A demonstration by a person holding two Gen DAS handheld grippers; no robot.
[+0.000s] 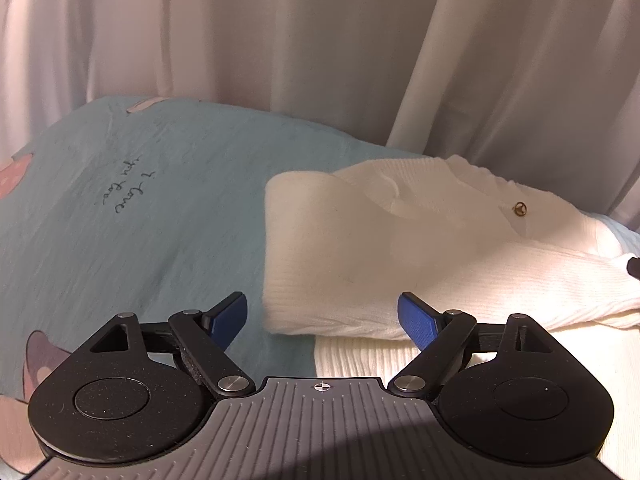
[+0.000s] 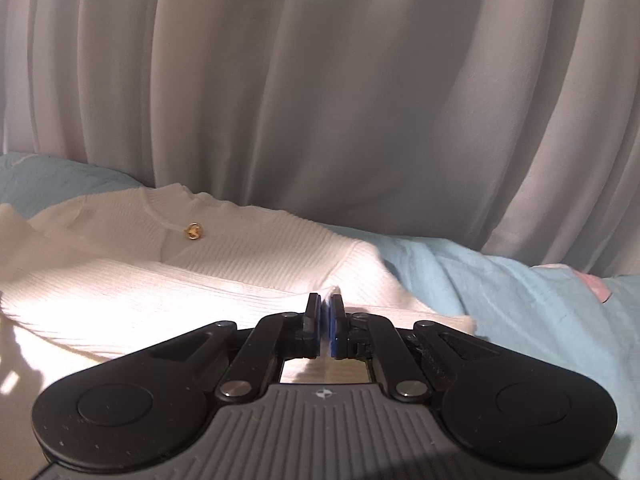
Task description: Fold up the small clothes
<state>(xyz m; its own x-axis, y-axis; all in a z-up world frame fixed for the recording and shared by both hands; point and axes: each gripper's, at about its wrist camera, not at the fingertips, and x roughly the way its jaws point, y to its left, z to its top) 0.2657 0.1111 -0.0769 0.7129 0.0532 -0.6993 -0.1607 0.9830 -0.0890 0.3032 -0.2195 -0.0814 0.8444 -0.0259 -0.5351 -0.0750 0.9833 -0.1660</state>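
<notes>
The white ribbed sweater (image 1: 400,248) lies on the light blue bed sheet (image 1: 120,208), one side already turned over the body. The right gripper (image 2: 325,316) has its fingers pressed together on a thin fold of knit at the sweater's 5 o'clock edge, likely to carry that side across. The left gripper (image 1: 322,312), fingers spread wide and holding nothing, hovers at the folded edge, seemingly ready to steady it.
</notes>
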